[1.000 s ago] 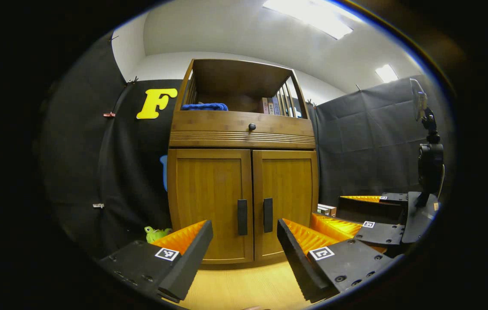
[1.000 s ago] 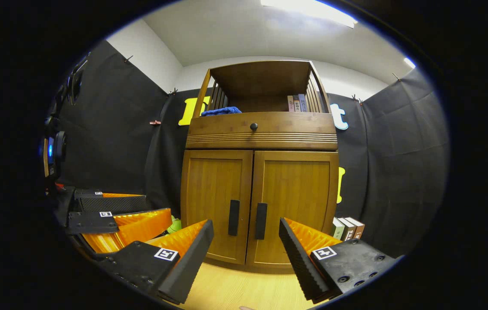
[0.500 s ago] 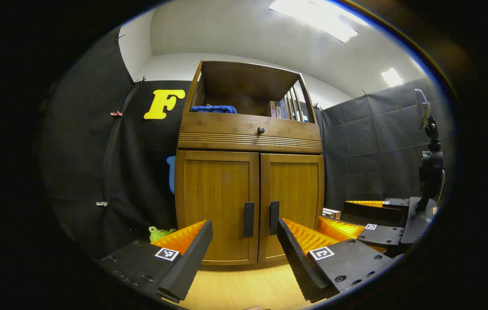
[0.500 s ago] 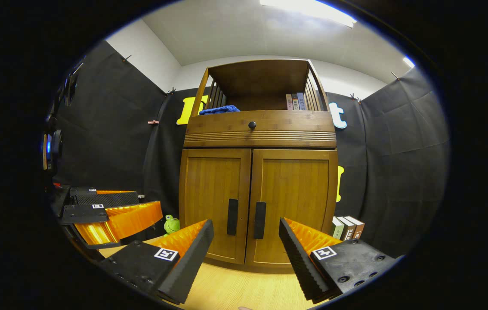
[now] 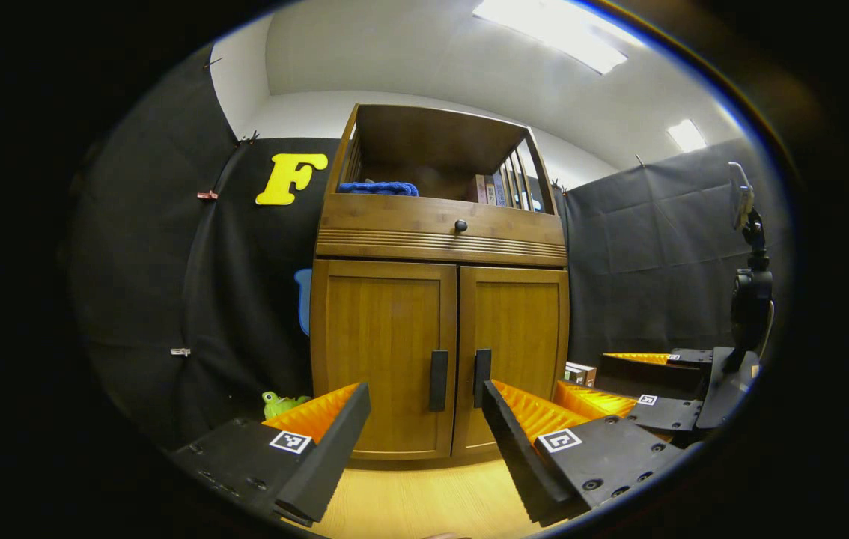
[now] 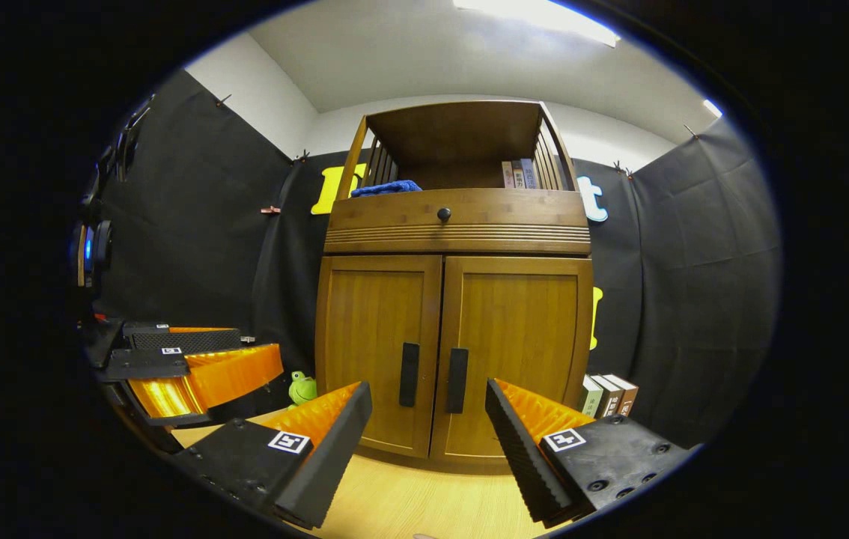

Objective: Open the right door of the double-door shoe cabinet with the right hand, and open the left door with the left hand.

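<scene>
Both the left gripper (image 5: pixel 424 442) and right gripper (image 6: pixel 428 442) gape wide, holding nothing. Ahead of each, well apart, stands the shoe cabinet (image 6: pixel 454 329), its left door (image 5: pixel 383 355) and right door (image 6: pixel 514 352) closed.

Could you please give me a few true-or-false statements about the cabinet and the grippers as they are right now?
1. Both cabinet doors are closed. True.
2. The right gripper is shut on the right door handle. False: it is open, short of the handle.
3. A blue cloth lies on the top shelf. True.
4. The left gripper holds a book. False: it is open and holds nothing.
5. A green toy sits left of the cabinet. True.
</scene>
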Demonstrator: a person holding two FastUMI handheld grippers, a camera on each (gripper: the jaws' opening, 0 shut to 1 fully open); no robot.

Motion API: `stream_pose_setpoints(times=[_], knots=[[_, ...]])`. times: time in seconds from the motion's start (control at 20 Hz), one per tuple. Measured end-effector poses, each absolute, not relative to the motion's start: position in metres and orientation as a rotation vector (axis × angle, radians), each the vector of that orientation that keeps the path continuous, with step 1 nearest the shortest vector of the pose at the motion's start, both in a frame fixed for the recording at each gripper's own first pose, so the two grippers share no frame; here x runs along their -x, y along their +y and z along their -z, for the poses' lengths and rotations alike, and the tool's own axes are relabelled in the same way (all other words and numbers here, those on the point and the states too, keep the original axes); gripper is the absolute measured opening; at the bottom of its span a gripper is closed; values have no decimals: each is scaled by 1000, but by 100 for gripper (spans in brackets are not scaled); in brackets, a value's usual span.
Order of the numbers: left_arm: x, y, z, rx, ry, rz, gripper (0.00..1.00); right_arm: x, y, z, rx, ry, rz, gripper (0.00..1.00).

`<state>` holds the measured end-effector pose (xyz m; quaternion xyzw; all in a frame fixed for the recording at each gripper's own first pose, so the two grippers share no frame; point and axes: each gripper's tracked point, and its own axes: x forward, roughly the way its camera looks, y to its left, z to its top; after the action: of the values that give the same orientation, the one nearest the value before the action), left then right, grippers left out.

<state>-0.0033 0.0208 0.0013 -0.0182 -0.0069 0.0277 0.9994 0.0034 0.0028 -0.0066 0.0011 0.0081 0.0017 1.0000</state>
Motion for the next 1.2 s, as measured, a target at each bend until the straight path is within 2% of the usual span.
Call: stream_pose_setpoints(times=[0.25,0.6,1.2], knots=[[4,21,2,40,-7,-56,94,-10,-2,-2,-14,-14,11,97],[-4,23,9,37,-5,-43,94,-54,-21,-7,-36,-57,60,97],[-16,34,22,22,26,-52,94,-185,-41,78,-22,81,99,97]])
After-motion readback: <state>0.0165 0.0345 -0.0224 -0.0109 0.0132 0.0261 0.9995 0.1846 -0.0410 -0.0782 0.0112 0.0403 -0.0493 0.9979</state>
